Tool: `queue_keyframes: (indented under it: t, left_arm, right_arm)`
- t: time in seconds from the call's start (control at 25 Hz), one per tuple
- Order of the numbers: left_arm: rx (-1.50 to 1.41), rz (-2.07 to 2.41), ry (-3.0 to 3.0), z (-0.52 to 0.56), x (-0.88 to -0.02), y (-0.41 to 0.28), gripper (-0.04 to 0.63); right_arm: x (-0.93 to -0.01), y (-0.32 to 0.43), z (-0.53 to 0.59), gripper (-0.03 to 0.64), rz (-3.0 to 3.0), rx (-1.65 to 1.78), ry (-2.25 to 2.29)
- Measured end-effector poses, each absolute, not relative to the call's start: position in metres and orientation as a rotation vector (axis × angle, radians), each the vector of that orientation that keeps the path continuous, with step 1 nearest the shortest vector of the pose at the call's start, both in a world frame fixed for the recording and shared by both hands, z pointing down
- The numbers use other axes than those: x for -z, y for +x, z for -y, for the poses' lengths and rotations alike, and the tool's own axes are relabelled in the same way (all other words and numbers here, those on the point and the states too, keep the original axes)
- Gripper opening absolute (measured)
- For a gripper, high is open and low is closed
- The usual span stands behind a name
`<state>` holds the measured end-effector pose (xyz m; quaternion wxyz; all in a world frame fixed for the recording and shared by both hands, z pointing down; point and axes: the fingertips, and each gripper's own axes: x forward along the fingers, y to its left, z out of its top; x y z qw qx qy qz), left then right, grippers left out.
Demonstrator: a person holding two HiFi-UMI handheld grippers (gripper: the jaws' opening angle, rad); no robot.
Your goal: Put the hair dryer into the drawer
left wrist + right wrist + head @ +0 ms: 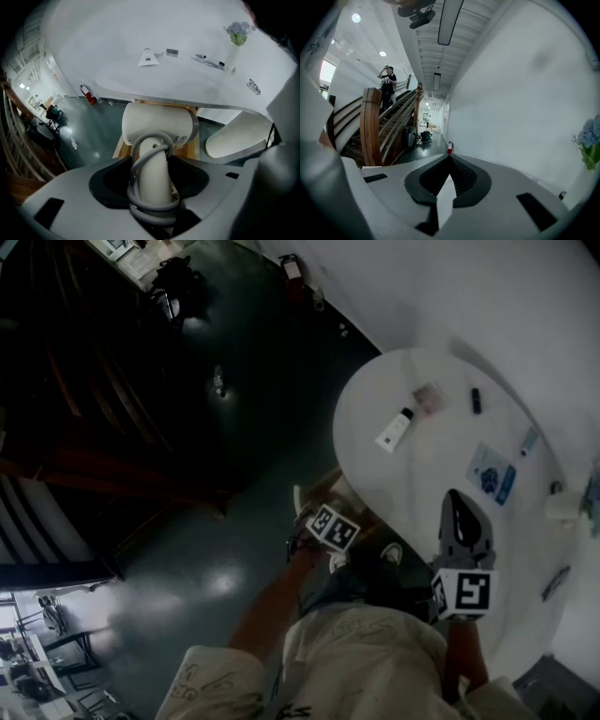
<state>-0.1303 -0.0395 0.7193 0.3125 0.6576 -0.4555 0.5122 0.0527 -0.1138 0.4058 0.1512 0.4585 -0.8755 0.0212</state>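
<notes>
A white hair dryer (157,124) with its grey cord wound round the handle hangs in my left gripper (152,163), which is shut on the handle and points steeply down. Its barrel sits over a light wooden drawer (121,146) under the edge of the white table (187,79). In the head view the left gripper's marker cube (334,527) is beside the table edge, over the drawer's wood (325,489); the dryer is hidden there. My right gripper (461,512) hovers over the table's near part, shut with nothing in it, and faces the wall (450,158).
On the table lie a white tube (394,430), a small pink packet (429,397), a blue card (490,472) and a vase of flowers (236,42). A white ribbed chair (239,136) stands right of the drawer. A wooden staircase (375,126) rises on the left, with a person (387,86) on it.
</notes>
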Motion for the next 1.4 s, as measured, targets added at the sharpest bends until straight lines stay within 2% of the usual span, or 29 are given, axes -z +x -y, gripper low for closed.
queue_keyframes:
  t: [0.72, 1.4]
  left_arm:
    - [-1.375, 1.099, 1.855, 0.081, -0.755, -0.109, 0.253]
    - [-1.334, 1.09, 2.008, 0.108, -0.758, -0.081, 0.253]
  right_arm:
    - [-0.425, 0.085, 0.113, 0.006, 2.412, -0.093, 1.347]
    - [-0.433, 0.08, 0.114, 0.006, 2.397, -0.118, 1.339]
